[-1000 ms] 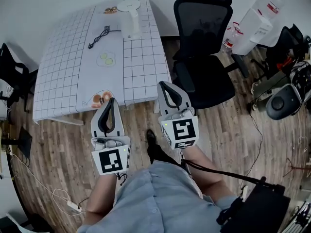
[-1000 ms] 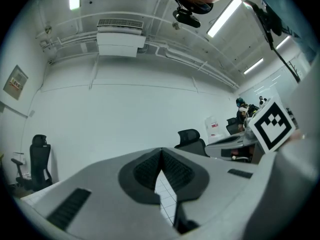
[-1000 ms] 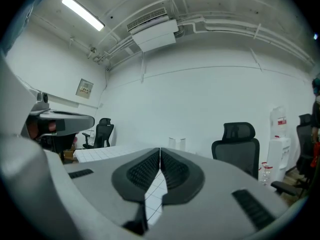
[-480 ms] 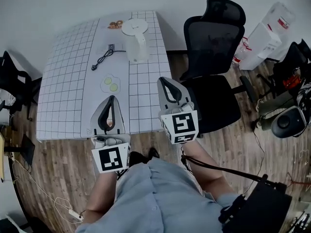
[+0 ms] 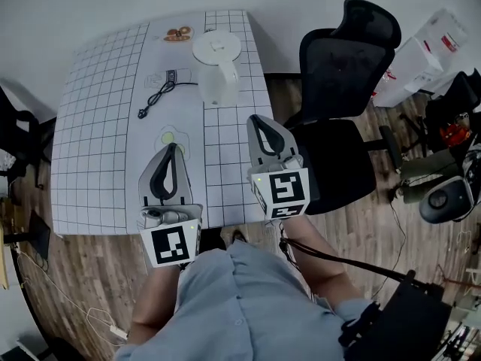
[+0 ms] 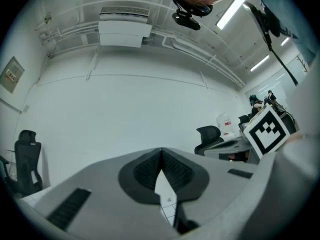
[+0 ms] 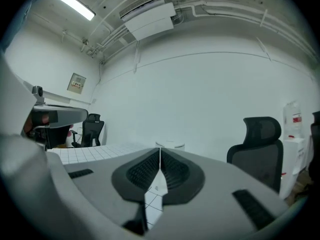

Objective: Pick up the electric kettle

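Observation:
The white electric kettle point(image 5: 218, 72) stands upright at the far right of the grid-patterned table point(image 5: 98, 141), its round lid on top. A strip of that lid point(image 7: 170, 145) peeks over the jaws in the right gripper view. My left gripper point(image 5: 170, 147) hovers over the table's near part, shut and empty, well short of the kettle. My right gripper point(image 5: 254, 118) hangs over the table's right edge, also shut and empty, nearer the kettle but apart from it. In each gripper view the dark pads meet at the tips, left point(image 6: 161, 151) and right point(image 7: 160, 151).
A black power cord point(image 5: 156, 96) lies left of the kettle. A black office chair point(image 5: 342, 89) stands right beside the table. Boxes and gear point(image 5: 436, 43) crowd the wooden floor at the right. Another black chair point(image 6: 27, 159) stands by the far wall.
Both grippers have risen and moved forward from over the floor to over the table's near edge. Both stayed shut. The kettle has not moved.

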Demonstrator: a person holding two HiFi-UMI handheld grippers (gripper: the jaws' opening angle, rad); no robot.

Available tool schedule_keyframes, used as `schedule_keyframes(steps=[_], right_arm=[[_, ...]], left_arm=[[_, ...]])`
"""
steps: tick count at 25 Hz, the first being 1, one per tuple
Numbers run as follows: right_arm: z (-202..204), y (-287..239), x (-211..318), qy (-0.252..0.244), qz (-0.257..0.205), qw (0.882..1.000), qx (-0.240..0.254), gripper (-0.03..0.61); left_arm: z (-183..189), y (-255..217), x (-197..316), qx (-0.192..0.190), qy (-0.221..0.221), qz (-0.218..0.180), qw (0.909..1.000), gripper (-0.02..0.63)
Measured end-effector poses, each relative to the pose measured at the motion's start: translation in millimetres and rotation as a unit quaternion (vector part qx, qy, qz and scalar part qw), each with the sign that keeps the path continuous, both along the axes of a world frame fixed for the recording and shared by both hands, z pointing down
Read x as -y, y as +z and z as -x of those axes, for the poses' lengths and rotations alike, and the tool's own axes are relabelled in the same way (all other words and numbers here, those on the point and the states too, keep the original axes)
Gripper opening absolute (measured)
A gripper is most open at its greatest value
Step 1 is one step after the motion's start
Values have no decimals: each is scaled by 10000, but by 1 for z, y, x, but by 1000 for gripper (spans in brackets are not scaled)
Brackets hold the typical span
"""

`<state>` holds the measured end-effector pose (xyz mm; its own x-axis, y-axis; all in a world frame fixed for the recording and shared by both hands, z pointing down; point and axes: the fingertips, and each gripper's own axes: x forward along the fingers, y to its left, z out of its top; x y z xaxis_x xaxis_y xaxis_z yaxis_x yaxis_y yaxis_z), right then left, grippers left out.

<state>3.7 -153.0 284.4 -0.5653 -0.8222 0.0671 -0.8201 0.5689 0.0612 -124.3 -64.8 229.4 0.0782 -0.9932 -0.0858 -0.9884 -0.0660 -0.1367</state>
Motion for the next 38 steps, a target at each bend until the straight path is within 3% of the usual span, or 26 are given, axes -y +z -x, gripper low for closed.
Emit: schedule_keyframes(steps=[4,7,11,26,38], right_arm=[[14,21,29,110,200,9997,-47,10],[25,39,50,102,463,9989,-39,138],[39,59,76,172,659,9976,-81,177],[64,101,143,379,1122,9926,-276,189],[74,105,157,464,1039,9932,-264,168]], left_arm=[[17,19,36,-28,169,246,9995,0],[29,33,60,-144,217,501,9984,-1],[42,52,85,-191,304,754,9965,0],[73,112,144,-393,433,1561,9860,0],[90,123,160,-459,431,1618,9848,0]])
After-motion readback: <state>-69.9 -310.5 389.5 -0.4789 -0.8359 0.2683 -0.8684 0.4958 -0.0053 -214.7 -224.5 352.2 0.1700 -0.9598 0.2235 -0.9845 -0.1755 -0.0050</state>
